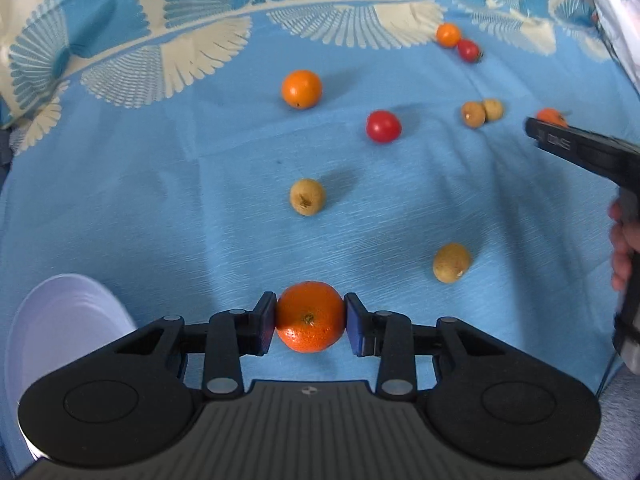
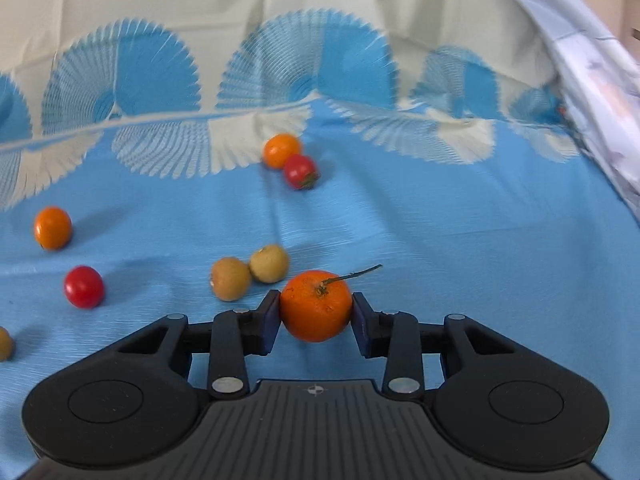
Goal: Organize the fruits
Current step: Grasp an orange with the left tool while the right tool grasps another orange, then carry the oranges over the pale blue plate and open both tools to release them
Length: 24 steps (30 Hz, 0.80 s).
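My left gripper (image 1: 310, 320) is shut on an orange mandarin (image 1: 310, 317), its blue pads (image 1: 266, 322) pressing both sides just above the blue cloth (image 1: 160, 208). My right gripper (image 2: 316, 312) is shut on another mandarin (image 2: 316, 306) that has a thin green stem. Loose on the cloth lie an orange (image 1: 301, 89), a red tomato (image 1: 383, 126), two yellow-brown fruits (image 1: 307, 197) (image 1: 451, 263), a touching pair of the same kind (image 2: 230, 279) (image 2: 269, 263), and a small orange (image 2: 281, 150) against a tomato (image 2: 300, 171).
A white dish (image 1: 60, 320) sits at the lower left in the left wrist view. The right tool's black body (image 1: 580, 152) and the hand (image 1: 622, 248) holding it come in from the right. The cloth rises in folds at the back and right (image 2: 592, 80).
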Tool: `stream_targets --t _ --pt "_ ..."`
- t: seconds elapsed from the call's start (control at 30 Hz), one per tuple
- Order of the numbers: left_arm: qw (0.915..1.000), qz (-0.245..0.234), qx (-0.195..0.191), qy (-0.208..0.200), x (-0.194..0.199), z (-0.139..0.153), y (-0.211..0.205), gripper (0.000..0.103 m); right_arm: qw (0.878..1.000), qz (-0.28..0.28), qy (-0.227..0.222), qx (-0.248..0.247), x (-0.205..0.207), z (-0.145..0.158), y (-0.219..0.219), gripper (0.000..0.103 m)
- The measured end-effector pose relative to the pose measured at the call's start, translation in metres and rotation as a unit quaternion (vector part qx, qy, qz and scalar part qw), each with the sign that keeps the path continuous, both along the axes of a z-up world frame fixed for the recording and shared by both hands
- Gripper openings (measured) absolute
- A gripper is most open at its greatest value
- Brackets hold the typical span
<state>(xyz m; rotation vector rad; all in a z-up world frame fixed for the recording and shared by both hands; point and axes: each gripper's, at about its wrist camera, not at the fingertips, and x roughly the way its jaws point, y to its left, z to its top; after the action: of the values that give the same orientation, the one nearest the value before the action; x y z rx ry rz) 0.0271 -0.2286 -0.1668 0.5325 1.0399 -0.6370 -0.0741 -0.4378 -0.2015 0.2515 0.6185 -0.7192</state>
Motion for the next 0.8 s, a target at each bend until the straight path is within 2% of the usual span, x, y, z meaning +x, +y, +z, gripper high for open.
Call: stream_targets --t 0.17,0.4,0.63,0.8 --pt "0.9997 0.009 -0.017 -0.015 -0.019 0.048 0.029 0.04 0.999 0.008 -0.04 0.003 -0.049 0.046 0.032 0.039" --pt "0.9978 0.053 -0.022 -0.033 -0.058 0.114 0.109 0.04 0.993 0.086 -0.085 0.005 -0.111 0.108 0.131 0.039" --pt "0.9911 0.126 -0.018 -0.041 -0.082 0.143 0.216 0.04 0.973 0.19 -0.099 0.081 -0.135 0.138 0.23 0.039" --pt "0.9836 0.17 -0.029 -0.052 -0.099 0.154 0.28 0.04 0.959 0.259 -0.085 0.08 -0.139 0.147 0.295 0.039"
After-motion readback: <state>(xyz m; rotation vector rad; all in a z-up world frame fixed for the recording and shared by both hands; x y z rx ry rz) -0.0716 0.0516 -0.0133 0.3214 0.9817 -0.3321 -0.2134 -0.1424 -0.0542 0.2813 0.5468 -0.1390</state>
